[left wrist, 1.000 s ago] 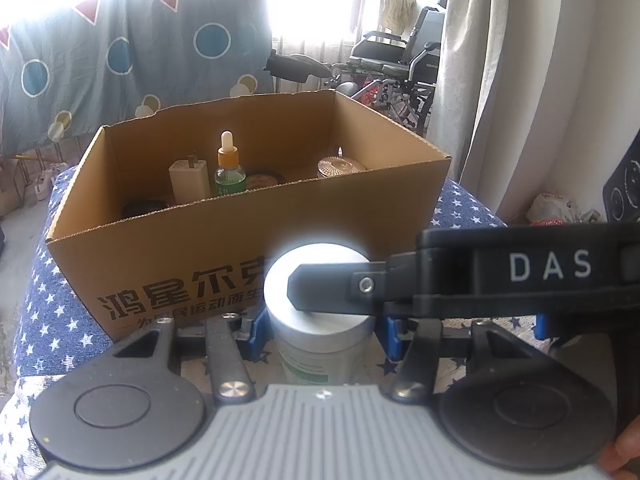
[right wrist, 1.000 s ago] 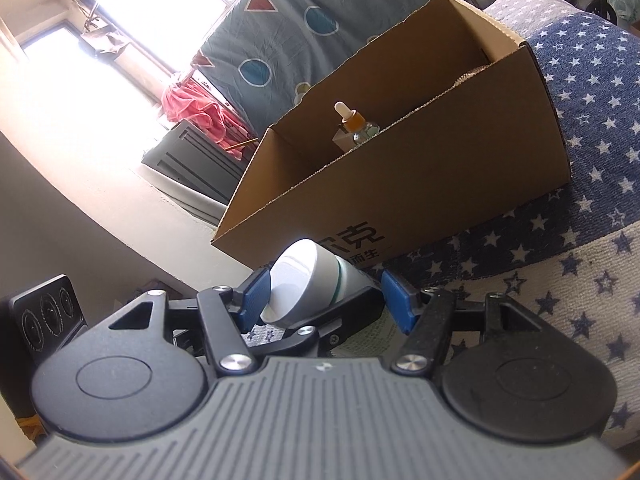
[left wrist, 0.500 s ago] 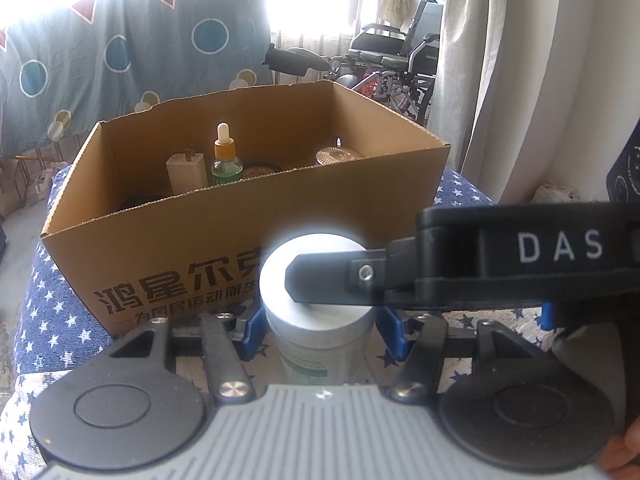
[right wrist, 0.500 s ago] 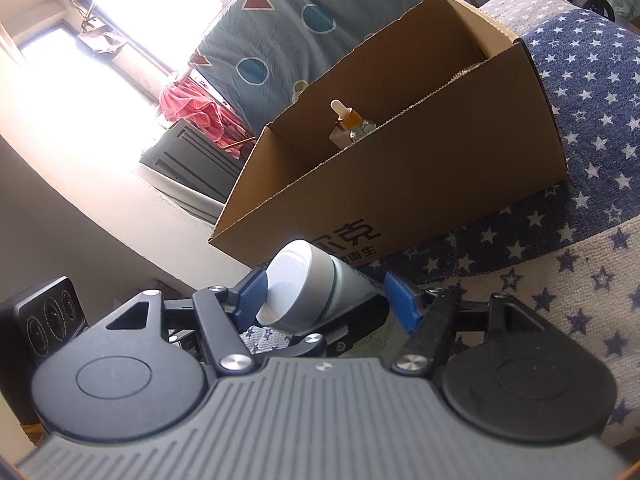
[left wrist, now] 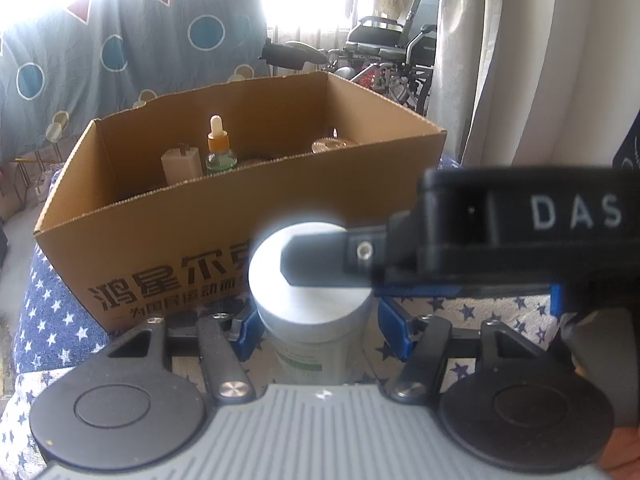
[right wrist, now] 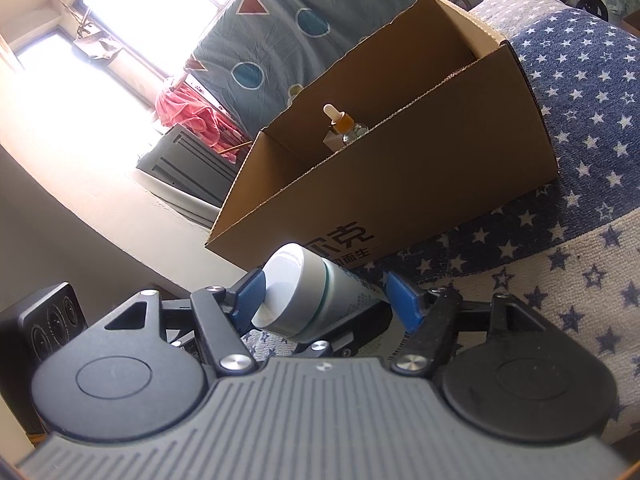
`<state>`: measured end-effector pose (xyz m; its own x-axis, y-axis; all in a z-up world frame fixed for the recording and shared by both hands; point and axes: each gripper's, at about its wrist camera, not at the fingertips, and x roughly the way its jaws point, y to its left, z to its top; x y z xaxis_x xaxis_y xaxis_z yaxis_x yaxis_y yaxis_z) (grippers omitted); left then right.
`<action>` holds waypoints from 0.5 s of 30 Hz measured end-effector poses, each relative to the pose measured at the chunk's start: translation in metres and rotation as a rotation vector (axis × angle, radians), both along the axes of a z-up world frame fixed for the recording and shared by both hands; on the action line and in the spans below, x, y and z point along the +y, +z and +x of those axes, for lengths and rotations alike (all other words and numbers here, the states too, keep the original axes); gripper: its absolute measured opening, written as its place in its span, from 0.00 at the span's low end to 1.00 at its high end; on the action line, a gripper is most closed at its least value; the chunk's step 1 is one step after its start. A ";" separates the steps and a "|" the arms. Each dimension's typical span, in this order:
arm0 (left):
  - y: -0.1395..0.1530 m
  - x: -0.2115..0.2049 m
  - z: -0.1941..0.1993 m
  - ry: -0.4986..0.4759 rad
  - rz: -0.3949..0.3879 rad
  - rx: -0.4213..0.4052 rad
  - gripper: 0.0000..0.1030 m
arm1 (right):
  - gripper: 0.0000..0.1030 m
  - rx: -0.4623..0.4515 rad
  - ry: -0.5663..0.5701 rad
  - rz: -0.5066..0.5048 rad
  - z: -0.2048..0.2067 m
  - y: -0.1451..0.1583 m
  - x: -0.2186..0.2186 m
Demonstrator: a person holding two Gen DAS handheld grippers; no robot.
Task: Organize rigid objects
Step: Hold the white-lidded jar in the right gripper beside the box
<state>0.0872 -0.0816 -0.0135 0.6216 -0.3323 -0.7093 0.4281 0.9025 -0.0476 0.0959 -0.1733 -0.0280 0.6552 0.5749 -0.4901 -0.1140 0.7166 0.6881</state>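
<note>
Jar (left wrist: pixel 316 312) with the pale lid stands upright on the star-printed cover (left wrist: pixel 44 320), just in front of the cardboard box (left wrist: pixel 200 240), and it sits between both pairs of tongs at once.

The left tongs (left wrist: pixel 320 320) flank its sides. Their jaws have just been opening: the pad on the picture's left lies close against the jar, while the other pad shows a clear gap, so we judge this grip let go. The right tongs (right wrist: pixel 326 292) are rolled on their side, with 1 finger (left wrist: pixel 320 260) laid across the lid top. Their jaws have also just been opening with the jar between them; we cannot tell whether the lower pad presses on the jar.

We read the step as getting 1 sure hold before the lift into the box. To do it well, we would:

1. Settle on 1 pair of tongs and back the other clear.
2. Centre the pads on the jar, since the lid looks smooth.
3. Lift high enough to clear the near wall.
4. Set it down in free floor, away from the dropper bottle (left wrist: pixel 219 148).
</note>
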 end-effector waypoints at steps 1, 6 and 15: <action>-0.001 0.000 0.000 -0.002 0.001 0.002 0.61 | 0.66 -0.003 0.001 -0.002 0.000 0.001 0.000; -0.001 -0.001 -0.001 -0.002 0.002 0.002 0.61 | 0.65 -0.008 0.005 -0.005 0.000 0.001 0.001; -0.002 -0.005 -0.002 -0.003 0.027 -0.012 0.59 | 0.65 -0.005 0.002 -0.003 0.000 0.001 0.000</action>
<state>0.0853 -0.0868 -0.0153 0.6295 -0.3150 -0.7103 0.4309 0.9022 -0.0181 0.0960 -0.1735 -0.0274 0.6566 0.5749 -0.4883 -0.1193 0.7183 0.6854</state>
